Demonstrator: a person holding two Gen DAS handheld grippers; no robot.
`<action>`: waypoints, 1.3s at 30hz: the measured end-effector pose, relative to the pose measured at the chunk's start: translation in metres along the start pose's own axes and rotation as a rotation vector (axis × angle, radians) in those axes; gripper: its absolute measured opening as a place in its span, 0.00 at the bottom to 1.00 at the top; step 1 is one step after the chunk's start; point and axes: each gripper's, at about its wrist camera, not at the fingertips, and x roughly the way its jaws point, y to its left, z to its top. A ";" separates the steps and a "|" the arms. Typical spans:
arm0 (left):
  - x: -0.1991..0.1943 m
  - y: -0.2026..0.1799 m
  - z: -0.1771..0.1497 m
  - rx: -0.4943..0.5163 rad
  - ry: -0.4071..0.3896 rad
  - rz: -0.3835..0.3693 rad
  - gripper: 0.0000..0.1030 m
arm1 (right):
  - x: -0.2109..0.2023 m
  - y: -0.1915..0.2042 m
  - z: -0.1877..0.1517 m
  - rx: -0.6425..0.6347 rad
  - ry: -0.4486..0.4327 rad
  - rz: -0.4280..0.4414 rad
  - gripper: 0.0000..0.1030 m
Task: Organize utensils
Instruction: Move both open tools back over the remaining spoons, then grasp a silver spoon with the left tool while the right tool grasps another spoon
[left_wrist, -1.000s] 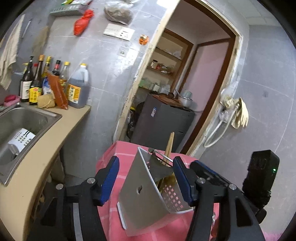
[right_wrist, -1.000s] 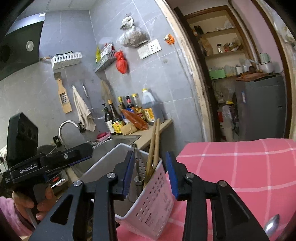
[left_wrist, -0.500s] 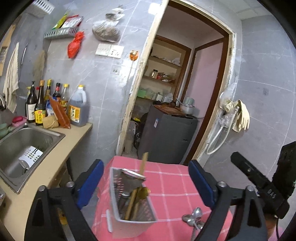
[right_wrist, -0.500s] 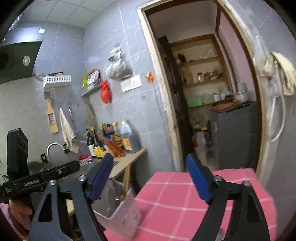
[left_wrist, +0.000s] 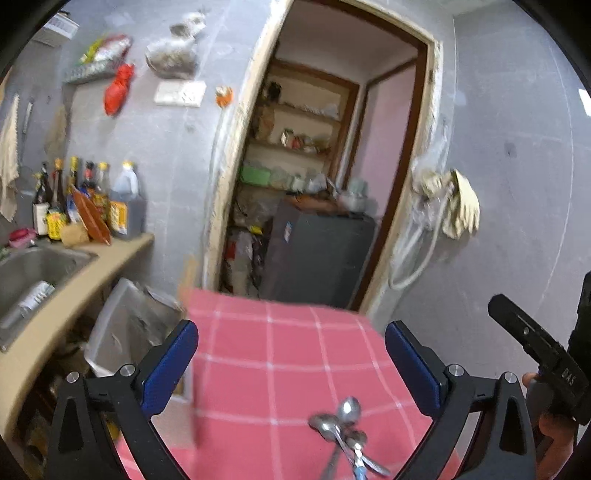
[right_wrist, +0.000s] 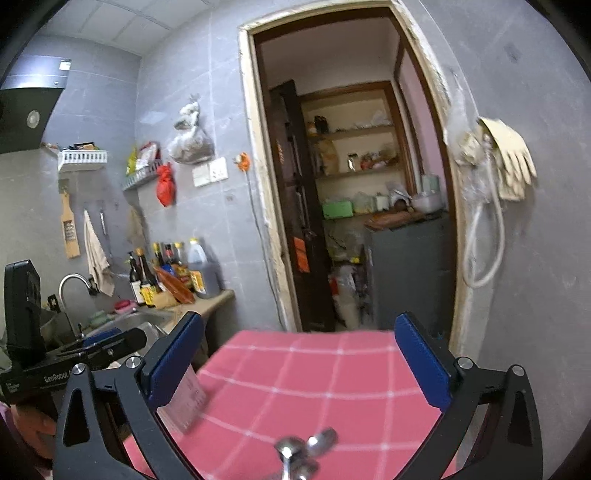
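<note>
A white perforated utensil holder (left_wrist: 122, 332) stands blurred at the left edge of the pink checked table (left_wrist: 280, 350), partly behind my left finger. The right wrist view shows only a corner of the holder (right_wrist: 186, 397). A small pile of metal spoons (left_wrist: 343, 421) lies on the cloth near me, also seen low down as spoons (right_wrist: 303, 446). My left gripper (left_wrist: 291, 365) is opening wide, with nothing between its jaws. My right gripper (right_wrist: 299, 360) is opening too, with only bare cloth between its jaws. Each device shows at the other view's edge.
A counter with a steel sink (left_wrist: 33, 266) and several sauce bottles (left_wrist: 88, 206) runs along the left. Behind the table an open doorway (right_wrist: 354, 206) leads to shelves and a grey cabinet (left_wrist: 317, 254). A hose and gloves (right_wrist: 506, 162) hang on the right wall.
Both grippers have let go of the utensil holder, opened wide and drawn back from it. The holder now sits off to the left, and the spoons have come into view.
</note>
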 end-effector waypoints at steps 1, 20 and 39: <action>0.005 -0.004 -0.007 -0.001 0.028 -0.009 0.99 | -0.001 -0.009 -0.006 0.008 0.015 -0.008 0.99; 0.108 -0.022 -0.099 -0.037 0.308 -0.060 0.98 | 0.062 -0.097 -0.139 0.182 0.314 0.067 0.98; 0.159 -0.003 -0.135 -0.212 0.530 -0.211 0.42 | 0.147 -0.082 -0.182 0.230 0.570 0.197 0.52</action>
